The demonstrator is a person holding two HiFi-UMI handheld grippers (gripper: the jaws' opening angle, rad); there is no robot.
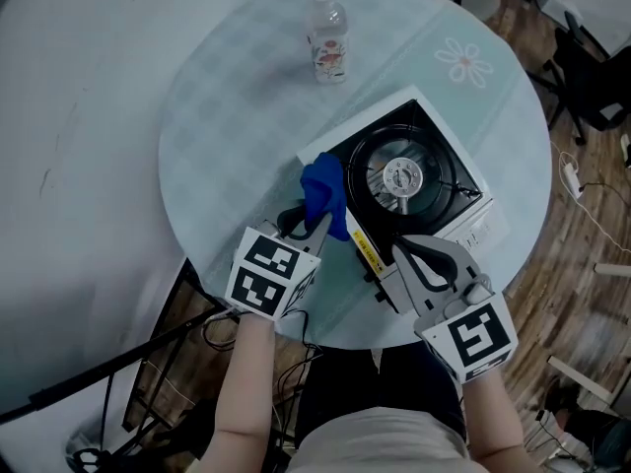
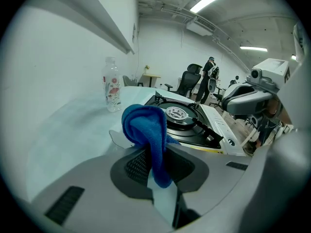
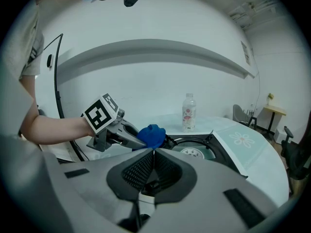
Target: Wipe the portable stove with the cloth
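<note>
Pale and smooth, the round blue-green bench [image 1: 246, 116] carries a white portable stove with a black burner top [image 1: 404, 177] near our edge, and a clear plastic bottle [image 1: 327, 37] stands well behind it. We judge the blue terry cloth [image 1: 325, 193] to be soft, light and limp. It takes any fold, so a pinch across a bunched part should hold it best, with a wad left free ahead for rubbing. The left gripper [image 1: 317, 227] grips it that way: its jaws are clamped on a fold and the wad bulges past the tips at the stove's near left corner. The stove looks light and may slide under pressure. The right gripper [image 1: 404, 246] has its jaws pressed together on nothing, over the stove's front edge. Whether it touches the stove we cannot tell.
</note>
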